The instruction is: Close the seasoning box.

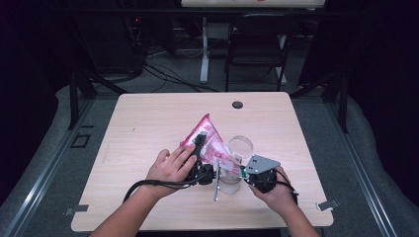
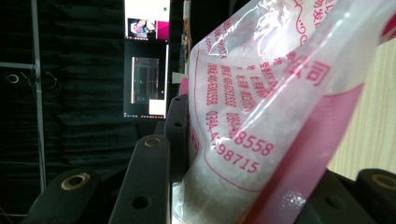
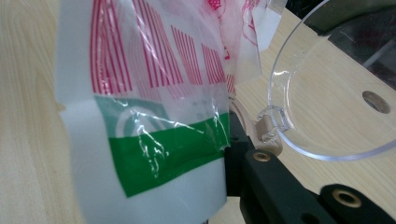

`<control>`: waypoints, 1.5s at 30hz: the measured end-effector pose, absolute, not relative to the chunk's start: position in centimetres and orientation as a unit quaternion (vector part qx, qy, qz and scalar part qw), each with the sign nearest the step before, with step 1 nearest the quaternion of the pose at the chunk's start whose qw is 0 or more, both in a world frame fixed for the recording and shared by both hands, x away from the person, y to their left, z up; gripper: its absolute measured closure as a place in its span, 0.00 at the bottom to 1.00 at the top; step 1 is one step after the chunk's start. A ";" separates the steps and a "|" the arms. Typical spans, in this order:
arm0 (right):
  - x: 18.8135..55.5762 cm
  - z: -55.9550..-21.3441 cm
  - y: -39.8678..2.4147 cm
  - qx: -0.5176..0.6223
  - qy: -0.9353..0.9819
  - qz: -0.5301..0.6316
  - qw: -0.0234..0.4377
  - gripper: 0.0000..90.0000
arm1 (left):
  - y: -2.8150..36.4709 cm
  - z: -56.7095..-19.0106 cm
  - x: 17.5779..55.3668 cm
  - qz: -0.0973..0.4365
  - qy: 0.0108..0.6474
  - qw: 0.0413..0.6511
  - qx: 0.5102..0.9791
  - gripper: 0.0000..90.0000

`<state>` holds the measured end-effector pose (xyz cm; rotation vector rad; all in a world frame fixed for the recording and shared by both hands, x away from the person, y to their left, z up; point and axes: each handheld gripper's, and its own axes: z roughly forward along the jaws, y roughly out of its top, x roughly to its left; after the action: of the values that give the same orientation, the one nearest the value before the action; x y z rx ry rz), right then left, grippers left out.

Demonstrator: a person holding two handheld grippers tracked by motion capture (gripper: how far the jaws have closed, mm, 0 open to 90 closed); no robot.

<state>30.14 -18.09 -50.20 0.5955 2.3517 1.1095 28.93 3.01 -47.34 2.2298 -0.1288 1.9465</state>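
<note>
I'm sitting in some kind of lab or recording studio: black curtains (image 1: 380, 59) hanging all round, bare wooden table (image 1: 148, 123), folding chair (image 1: 257, 44) at 12 o'clock, cables (image 1: 163, 74) trailing at 11.

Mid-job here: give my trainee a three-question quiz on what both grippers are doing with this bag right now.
1. True or false: the pink-and-white bag lies flat on the table, untouched.
2. What clear thing stands beside the bag?
A. plastic cup
B. glass bottle
C. metal bowl
3. Which part of the bag does the right gripper pinch?

Key
1. False: the left gripper and the right gripper both clamp it, tilted above the table.
2. A, the plastic cup.
3. The end with the green band, next to the cup's rim.
</note>
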 end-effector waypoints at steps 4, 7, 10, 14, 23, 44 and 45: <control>30.1 -50.2 -18.1 0.217 0.857 0.404 0.235 1.00 | 3.0 -47.3 28.9 0.655 -0.044 0.089 0.749 0.77; 30.2 -50.2 -18.1 0.216 0.858 0.404 0.234 1.00 | 3.0 -47.3 28.8 0.654 -0.043 0.085 0.750 0.77; 30.2 -50.3 -18.1 0.216 0.859 0.402 0.232 1.00 | 3.0 -47.3 28.8 0.655 -0.044 0.084 0.750 0.77; 30.2 -50.3 -18.0 0.218 0.860 0.401 0.229 1.00 | 2.9 -47.3 28.8 0.655 -0.044 0.085 0.749 0.77; 30.2 -50.4 -17.9 0.217 0.860 0.401 0.228 1.00 | 2.9 -47.3 28.8 0.657 -0.047 0.090 0.747 0.77; 30.3 -50.5 -17.8 0.214 0.862 0.401 0.224 1.00 | 3.0 -47.3 28.8 0.657 -0.048 0.090 0.747 0.77; 30.2 -50.5 -17.8 0.215 0.862 0.401 0.225 1.00 | 3.0 -47.3 28.8 0.657 -0.048 0.090 0.747 0.77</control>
<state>30.25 -17.82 -50.52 0.5937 2.3762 1.1060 28.77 2.96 -47.27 2.2205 -0.1424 1.9540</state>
